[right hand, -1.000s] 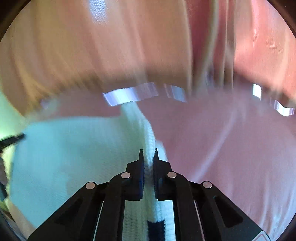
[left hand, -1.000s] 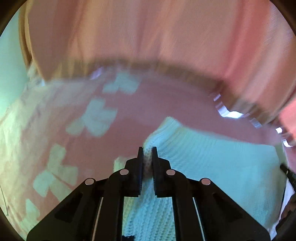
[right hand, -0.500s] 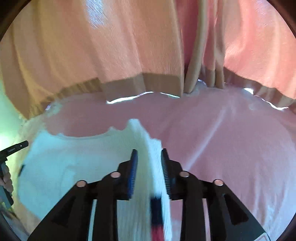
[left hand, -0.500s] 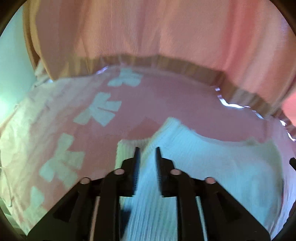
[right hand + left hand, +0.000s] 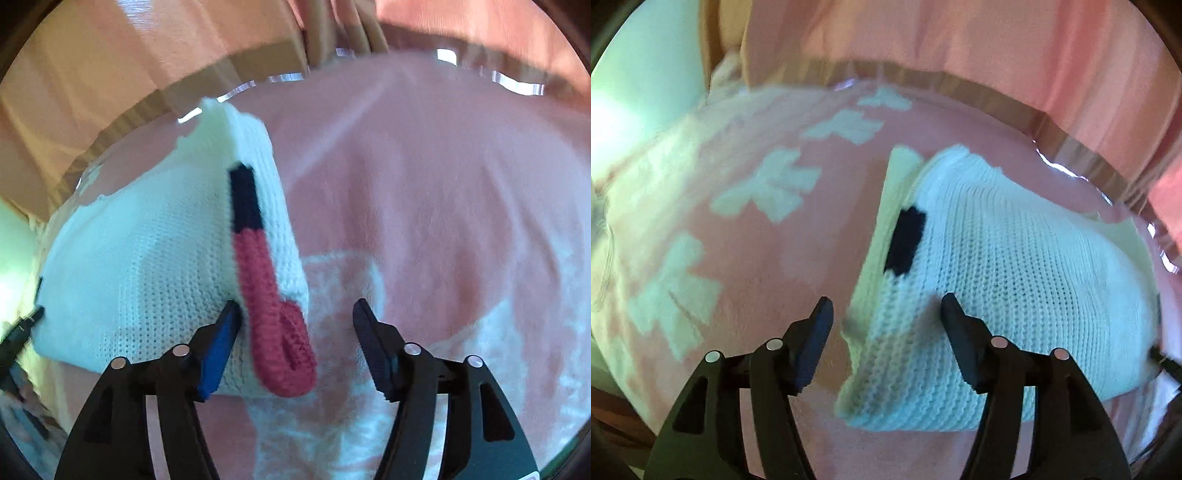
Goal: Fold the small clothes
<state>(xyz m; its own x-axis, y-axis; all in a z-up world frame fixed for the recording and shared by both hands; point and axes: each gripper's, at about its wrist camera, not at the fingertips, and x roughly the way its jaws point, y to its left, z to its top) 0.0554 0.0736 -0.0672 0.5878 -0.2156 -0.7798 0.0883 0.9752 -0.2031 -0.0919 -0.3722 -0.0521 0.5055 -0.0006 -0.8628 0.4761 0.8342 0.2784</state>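
Across the pink bedspread point(image 5: 820, 295), toward its far edge, the white knit garment point(image 5: 1015, 266) lies doubled over; left gripper point(image 5: 886, 314) and right gripper point(image 5: 295, 317) hover spread and empty, seemingly done with that fold.

We see our left gripper point(image 5: 886, 314) as glossy black plastic: two angular fingers with triangular cut-outs and round silver screw heads along each link, ending in dark ribbed pads point(image 5: 955, 328). Our right gripper point(image 5: 295, 317) matches it, though one pad point(image 5: 218, 354) catches bright blue beside the screws.
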